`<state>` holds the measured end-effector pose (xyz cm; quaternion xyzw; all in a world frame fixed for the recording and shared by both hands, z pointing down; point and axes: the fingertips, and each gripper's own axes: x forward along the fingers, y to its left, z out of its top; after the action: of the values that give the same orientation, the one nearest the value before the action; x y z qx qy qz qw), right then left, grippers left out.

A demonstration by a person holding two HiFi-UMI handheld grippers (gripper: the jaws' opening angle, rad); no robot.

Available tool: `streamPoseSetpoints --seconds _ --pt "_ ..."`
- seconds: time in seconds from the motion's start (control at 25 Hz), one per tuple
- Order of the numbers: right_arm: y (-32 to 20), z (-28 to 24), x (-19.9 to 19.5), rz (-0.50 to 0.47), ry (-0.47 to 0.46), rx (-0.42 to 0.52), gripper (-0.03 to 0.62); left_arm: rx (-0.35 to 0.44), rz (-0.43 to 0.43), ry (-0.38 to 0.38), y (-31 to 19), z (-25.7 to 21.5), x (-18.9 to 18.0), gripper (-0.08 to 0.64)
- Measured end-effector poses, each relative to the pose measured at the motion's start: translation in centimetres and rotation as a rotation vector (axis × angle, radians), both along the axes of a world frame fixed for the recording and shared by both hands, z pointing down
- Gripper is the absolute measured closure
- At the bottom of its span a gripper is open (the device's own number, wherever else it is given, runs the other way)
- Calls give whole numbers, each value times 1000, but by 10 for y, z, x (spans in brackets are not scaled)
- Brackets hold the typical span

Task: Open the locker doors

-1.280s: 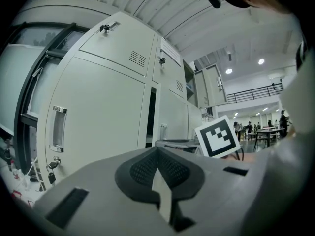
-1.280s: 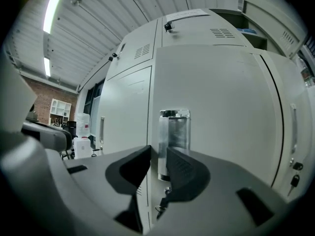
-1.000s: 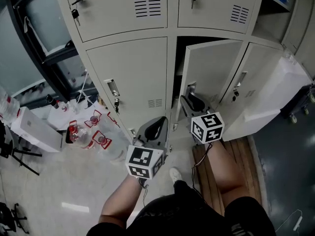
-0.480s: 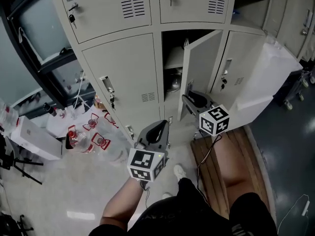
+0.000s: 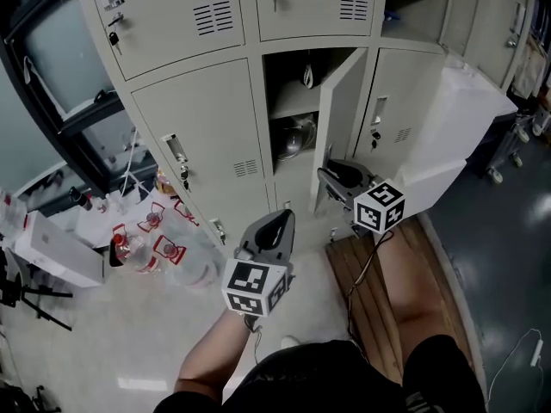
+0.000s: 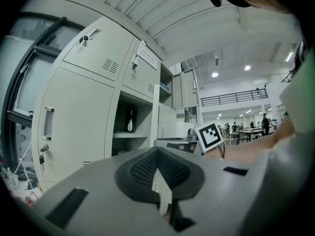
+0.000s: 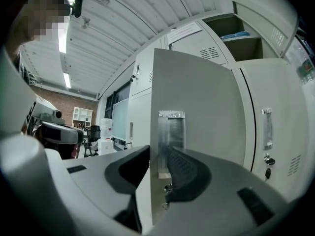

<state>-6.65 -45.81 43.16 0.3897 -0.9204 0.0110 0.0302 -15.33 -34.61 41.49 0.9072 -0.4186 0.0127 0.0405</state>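
Note:
The grey lockers [image 5: 202, 127] fill the upper head view. The lower middle locker door [image 5: 340, 101] stands swung out to the right, showing a shelf and a metal bowl [image 5: 293, 136] inside. My right gripper [image 5: 330, 175] is on this door's free edge, low down. In the right gripper view the door [image 7: 197, 97] runs between the jaws of the right gripper [image 7: 158, 157], the pads [image 7: 179, 168] lie against it, and the jaws are opening. My left gripper [image 5: 280, 219] hangs free in front of the lockers, shut and holding nothing; the left gripper [image 6: 157, 154] faces the open compartment.
The lower left door handle [image 5: 175, 151] and lower right door [image 5: 400, 101] are shut, with keys hanging. A white panel [image 5: 465, 119] leans at the right. Water bottles [image 5: 155, 231] and a white box [image 5: 52, 243] lie on the floor at left. A wooden pallet [image 5: 379, 282] lies underfoot.
The middle door has swung wider open, uncovering the shelf and bowl. My right gripper has stayed on its edge and moved with it. The left gripper has hardly moved.

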Motion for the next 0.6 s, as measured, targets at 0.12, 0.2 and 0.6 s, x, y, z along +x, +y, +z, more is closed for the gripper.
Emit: streamPoseSetpoints --seconds 0.12,0.2,0.6 --pt "7 0 9 -13 3 0 477 -3 8 6 1 0 12 561" --pt "11 -1 16 -28 4 -2 479 -5 18 8 2 0 23 561" --pt "35 1 63 -28 1 -12 474 -14 38 4 18 1 68 561"
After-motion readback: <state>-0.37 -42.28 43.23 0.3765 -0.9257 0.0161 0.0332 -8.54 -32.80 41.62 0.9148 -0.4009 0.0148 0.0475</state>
